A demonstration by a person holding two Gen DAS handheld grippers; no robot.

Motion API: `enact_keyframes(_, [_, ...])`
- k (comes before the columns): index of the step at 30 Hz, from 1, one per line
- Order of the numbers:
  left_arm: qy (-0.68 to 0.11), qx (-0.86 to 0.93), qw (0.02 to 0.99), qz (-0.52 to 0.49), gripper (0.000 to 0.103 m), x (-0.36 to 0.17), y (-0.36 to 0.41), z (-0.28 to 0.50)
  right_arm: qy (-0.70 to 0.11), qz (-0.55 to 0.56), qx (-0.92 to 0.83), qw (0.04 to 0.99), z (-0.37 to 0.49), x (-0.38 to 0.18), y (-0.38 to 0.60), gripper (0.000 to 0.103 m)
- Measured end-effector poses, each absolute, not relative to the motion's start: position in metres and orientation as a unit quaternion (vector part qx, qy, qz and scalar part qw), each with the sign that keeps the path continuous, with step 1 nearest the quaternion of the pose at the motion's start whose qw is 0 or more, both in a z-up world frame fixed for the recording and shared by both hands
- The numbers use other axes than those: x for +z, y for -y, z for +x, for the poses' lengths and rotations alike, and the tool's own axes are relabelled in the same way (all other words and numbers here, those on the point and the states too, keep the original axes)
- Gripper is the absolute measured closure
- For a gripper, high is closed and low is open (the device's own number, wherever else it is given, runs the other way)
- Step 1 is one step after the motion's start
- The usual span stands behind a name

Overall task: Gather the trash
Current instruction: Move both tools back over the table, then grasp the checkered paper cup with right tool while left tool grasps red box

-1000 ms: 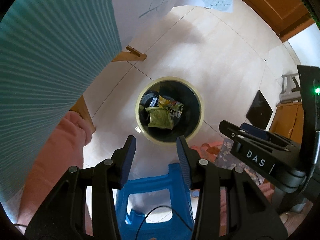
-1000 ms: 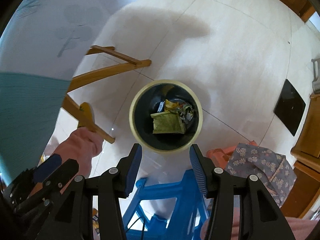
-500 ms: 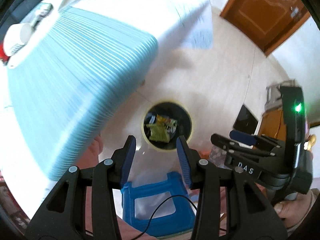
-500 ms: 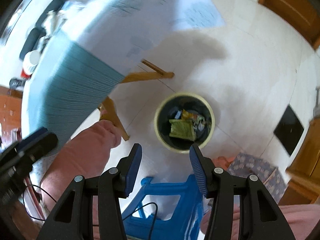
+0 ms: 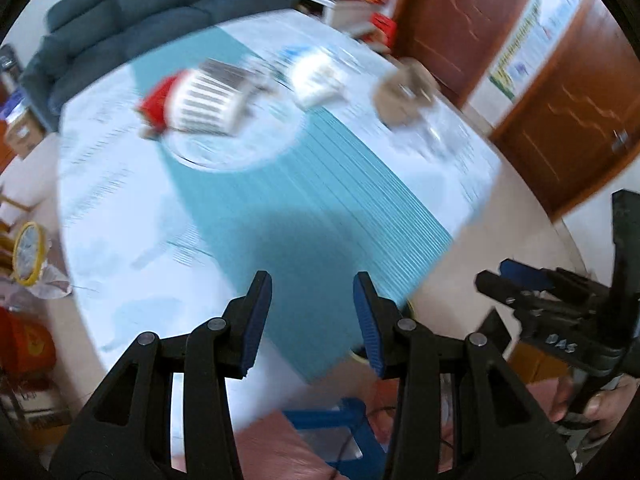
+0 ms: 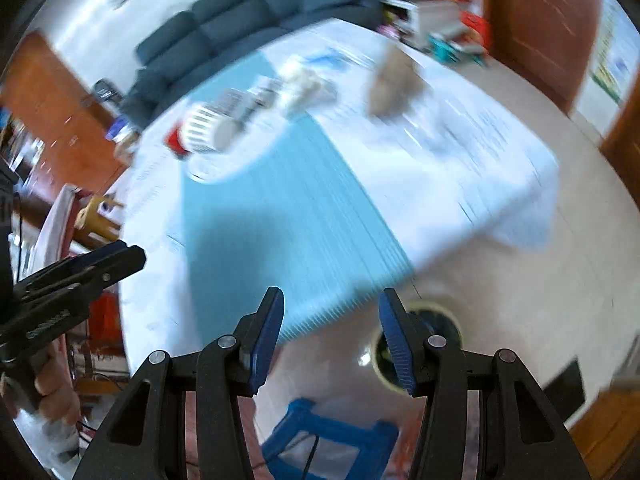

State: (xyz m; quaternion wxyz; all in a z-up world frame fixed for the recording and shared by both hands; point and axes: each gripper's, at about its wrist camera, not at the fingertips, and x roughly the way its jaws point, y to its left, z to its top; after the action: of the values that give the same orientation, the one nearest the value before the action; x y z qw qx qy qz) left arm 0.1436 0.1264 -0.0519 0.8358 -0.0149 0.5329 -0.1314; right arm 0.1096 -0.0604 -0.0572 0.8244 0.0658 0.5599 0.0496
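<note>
The wide table under a white-and-teal striped cloth (image 5: 280, 208) carries the remaining trash: a blurred striped paper cup (image 5: 208, 100) and a crumpled brown wrapper (image 6: 394, 80). The left gripper (image 5: 313, 320) and right gripper (image 6: 331, 332) hang empty, jaws parted. Blur suggests haste; a rushed grab could knock the cup off.

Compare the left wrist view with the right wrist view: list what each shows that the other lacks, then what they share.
Only the left wrist view: a yellow-rimmed round object at the far left edge, and the right gripper from the side.

Only the right wrist view: the open mouth of the round, yellow-rimmed trash bin on the floor, and the left gripper from the side.

Both: the table's teal striped mat, blurred items on the tabletop, the dark sofa, the blue plastic stool.
</note>
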Motion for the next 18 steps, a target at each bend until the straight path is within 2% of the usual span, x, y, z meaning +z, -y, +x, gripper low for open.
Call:
enact_keyframes(9, [-0.501, -0.05, 0.863, -0.022, 0.064, -0.023, -0.236, 0.213, -0.545, 0.026, 0.152, 0.824, 0.234, -0.017, -0.033, 0.052])
enact_keyframes(13, [-0.499, -0.03, 0.866, -0.011, 0.064, -0.02, -0.265, 0.253, -0.552, 0.021, 0.175, 0.815, 0.293, -0.02, -0.067, 0.052])
enact_keyframes(15, [-0.502, -0.025, 0.864, -0.004, 0.064, -0.021, -0.276, 0.27, -0.56, 0.016, 0.186, 0.807, 0.321, -0.026, -0.082, 0.047])
enact_keyframes(18, [-0.508, -0.028, 0.861, 0.003, 0.064, -0.028, -0.285, 0.293, -0.572, 0.009, 0.196, 0.797, 0.359, -0.043, -0.103, 0.045])
